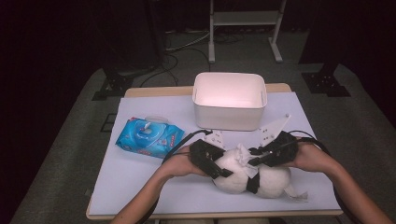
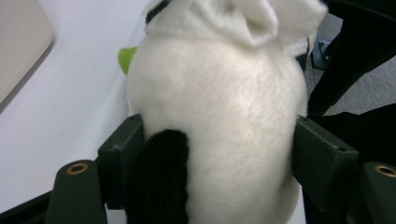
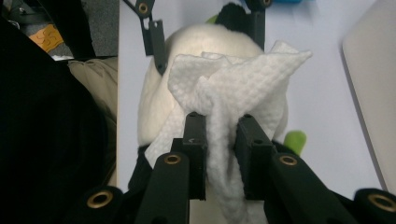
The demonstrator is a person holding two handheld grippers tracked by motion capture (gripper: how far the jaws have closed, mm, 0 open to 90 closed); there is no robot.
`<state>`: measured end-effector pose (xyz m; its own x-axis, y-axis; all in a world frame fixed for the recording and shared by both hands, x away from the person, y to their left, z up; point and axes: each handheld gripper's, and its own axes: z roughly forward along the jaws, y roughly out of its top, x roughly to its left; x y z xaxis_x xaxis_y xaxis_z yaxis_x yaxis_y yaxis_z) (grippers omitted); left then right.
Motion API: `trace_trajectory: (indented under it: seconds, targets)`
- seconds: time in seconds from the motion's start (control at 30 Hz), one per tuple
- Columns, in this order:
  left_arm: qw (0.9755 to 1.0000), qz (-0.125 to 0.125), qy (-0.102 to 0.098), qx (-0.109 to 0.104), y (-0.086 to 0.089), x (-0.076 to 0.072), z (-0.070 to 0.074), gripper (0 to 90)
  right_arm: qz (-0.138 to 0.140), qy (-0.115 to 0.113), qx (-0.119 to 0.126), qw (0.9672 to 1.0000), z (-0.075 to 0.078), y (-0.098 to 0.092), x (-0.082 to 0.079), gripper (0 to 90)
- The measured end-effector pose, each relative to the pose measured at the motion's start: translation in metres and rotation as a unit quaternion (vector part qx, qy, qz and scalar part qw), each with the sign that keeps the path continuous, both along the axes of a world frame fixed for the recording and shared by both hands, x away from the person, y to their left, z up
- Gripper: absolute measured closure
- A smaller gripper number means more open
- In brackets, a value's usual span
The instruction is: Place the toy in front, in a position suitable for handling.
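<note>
Gripping: left gripper (image 2: 212,154) clamps the white plush toy's (image 2: 215,116) body between wide-set jaws, pads pressed into the fur.
Pinching: right gripper (image 3: 219,135) holds a white wipe (image 3: 233,88) narrowly between its jaws, draped on the toy just ahead.
Toy: lies on the desk (image 1: 140,177) between both grippers.
Beyond the grippers: white bin (image 1: 229,100); blue wipes pack (image 1: 148,136), well apart.

Each hand-held gripper (image 1: 219,164) is black, with blocky matte jaws, brass-ringed screw holes at their bases, a white angular plate on top and a black cable trailing off. Forearms are unsleeved.
</note>
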<state>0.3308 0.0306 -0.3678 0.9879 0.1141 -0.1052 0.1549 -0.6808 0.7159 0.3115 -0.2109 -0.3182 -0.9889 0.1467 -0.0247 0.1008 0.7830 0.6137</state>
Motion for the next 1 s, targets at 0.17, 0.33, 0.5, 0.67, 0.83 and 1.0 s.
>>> trace_trajectory:
  seconds: [0.17, 0.33, 0.5, 0.67, 0.83, 1.0]
  targets:
    - [1.0000, 0.002, 0.003, -0.005, 0.001, 0.001, -0.001, 26.3, -0.023, 0.001, 0.012, 0.9997, 0.006, -0.021, -0.004, 75.2]
    - [1.0000, 0.001, 0.004, -0.003, 0.003, 0.002, -0.002, 26.1, -0.043, -0.002, 0.016, 0.9990, 0.010, -0.042, -0.008, 75.2]
    - [1.0000, -0.001, 0.003, -0.002, 0.003, 0.001, -0.002, 26.0, -0.063, -0.002, 0.017, 0.9979, 0.009, -0.061, -0.013, 75.2]
    - [1.0000, -0.001, 0.004, -0.002, 0.004, 0.001, -0.003, 25.7, -0.083, 0.001, 0.025, 0.9963, 0.003, -0.080, -0.017, 75.0]
    - [1.0000, -0.003, 0.003, -0.001, 0.004, 0.001, -0.003, 25.5, -0.099, 0.008, 0.030, 0.9946, -0.004, -0.094, -0.019, 74.8]
    - [1.0000, -0.005, 0.000, -0.003, 0.005, 0.001, -0.003, 25.2, -0.117, 0.010, 0.039, 0.9924, -0.011, -0.105, -0.021, 74.7]
